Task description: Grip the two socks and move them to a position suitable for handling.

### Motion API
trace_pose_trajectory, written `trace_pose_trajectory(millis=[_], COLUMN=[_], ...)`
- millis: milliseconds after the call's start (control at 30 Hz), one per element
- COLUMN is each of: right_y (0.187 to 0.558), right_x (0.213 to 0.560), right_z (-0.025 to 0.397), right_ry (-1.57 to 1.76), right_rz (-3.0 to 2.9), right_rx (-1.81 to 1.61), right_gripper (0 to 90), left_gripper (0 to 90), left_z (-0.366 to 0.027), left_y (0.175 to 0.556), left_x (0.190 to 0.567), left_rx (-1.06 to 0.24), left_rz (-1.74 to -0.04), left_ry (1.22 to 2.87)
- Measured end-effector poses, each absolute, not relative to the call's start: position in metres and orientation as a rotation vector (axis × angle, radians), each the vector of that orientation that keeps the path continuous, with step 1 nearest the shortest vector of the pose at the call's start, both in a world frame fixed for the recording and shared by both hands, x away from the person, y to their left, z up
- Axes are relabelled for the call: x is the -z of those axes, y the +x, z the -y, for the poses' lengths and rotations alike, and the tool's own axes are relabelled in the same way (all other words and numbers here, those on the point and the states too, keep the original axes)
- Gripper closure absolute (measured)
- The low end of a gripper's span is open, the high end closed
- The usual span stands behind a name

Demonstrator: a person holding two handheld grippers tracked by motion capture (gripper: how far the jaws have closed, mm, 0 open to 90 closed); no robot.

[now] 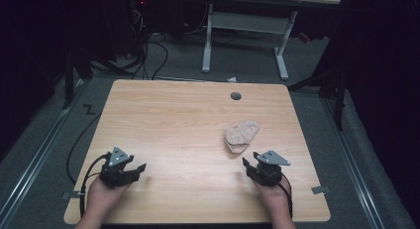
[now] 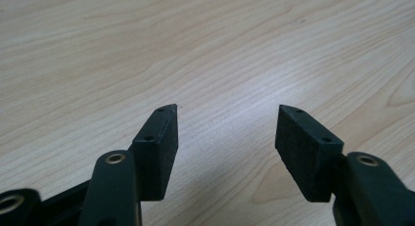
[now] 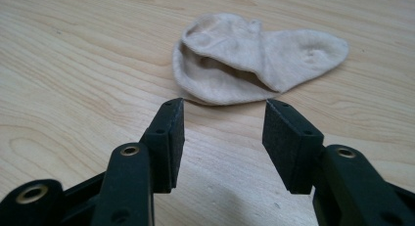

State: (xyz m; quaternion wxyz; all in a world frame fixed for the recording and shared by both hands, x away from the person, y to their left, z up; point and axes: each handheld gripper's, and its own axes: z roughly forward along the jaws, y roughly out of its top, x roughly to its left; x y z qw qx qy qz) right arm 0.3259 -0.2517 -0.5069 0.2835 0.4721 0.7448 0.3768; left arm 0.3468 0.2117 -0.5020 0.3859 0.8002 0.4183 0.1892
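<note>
A beige sock [image 1: 241, 135] lies crumpled on the right half of the wooden table [image 1: 173, 120]. In the right gripper view the sock [image 3: 254, 57] lies just beyond the jaw tips, its opening turned toward them. My right gripper [image 1: 249, 159] [image 3: 224, 104] is open and empty, a short way in front of the sock. My left gripper [image 1: 136, 166] [image 2: 227, 108] is open and empty near the table's front left, over bare wood.
A small grey round cap [image 1: 236, 95] sits in the table near its far edge. Beyond the table stand a white desk frame [image 1: 245, 35] and black cables [image 1: 148, 55] on the grey floor. Metal rails [image 1: 34, 154] run along both sides.
</note>
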Motion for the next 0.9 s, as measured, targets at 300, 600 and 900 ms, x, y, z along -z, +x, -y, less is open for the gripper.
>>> trace_pose_trajectory(millis=[300,600,900], right_y=[0.325,0.326,0.326], right_x=[0.511,0.511,0.509], right_z=[0.255,0.257,0.258], right_ry=[1.278,1.290,1.311], right_rz=[-2.030,-2.031,-2.019], right_rx=[-1.011,-1.036,-1.061], right_gripper=[50.8,52.2,53.3], left_gripper=[42.3,42.3,41.7], left_z=[-0.225,-0.239,-0.241], left_y=[0.345,0.338,0.341], left_x=[0.486,0.495,0.500], left_rx=[-0.362,-0.400,-0.430], left_rz=[-1.111,-1.130,-1.106], left_ry=[1.929,1.939,1.954])
